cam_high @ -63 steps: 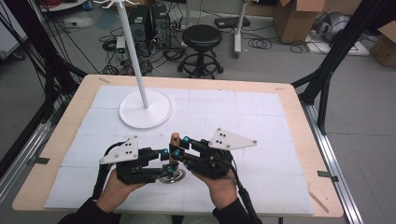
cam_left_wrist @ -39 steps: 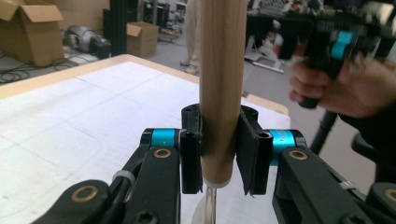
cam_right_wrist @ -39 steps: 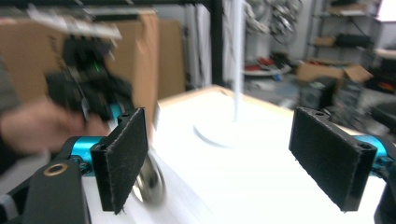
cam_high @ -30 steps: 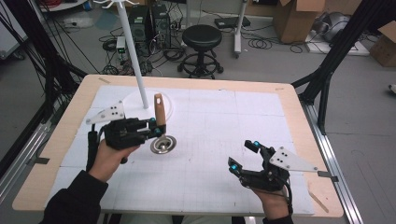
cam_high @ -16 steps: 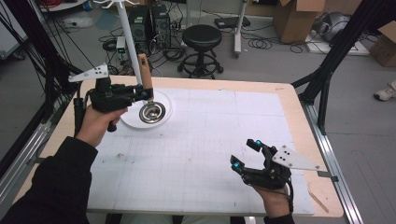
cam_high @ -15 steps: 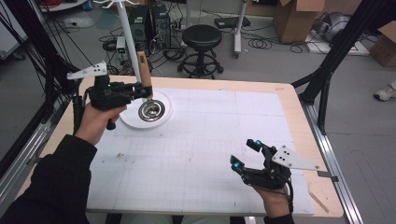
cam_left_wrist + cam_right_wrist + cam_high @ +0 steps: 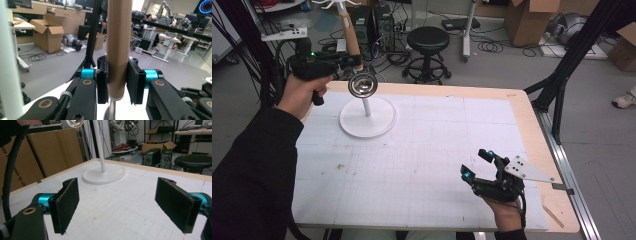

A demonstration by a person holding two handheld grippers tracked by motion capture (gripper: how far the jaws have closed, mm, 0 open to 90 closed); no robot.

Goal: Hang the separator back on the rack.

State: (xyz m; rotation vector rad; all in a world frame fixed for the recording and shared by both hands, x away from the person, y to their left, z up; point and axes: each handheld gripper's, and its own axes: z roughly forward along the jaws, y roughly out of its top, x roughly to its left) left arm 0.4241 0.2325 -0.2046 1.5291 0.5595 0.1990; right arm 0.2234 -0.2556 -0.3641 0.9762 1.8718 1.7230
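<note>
Ladle (image 7: 357, 65) with wooden handle (image 7: 118, 47) gripped upright in left gripper (image 7: 117, 82), jaws clamped on the handle just above its lower end. Steel bowl (image 7: 362, 85) hanging below, held in the air over the table's (image 7: 437, 165) far-left corner, at 11 o'clock, above the white stand base (image 7: 368, 118). Right gripper (image 7: 476, 165) at 5 o'clock near the table's front edge, jaws spread wide, nothing between them.

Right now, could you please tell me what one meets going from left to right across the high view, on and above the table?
Left tool, ladle, stand, right tool.
</note>
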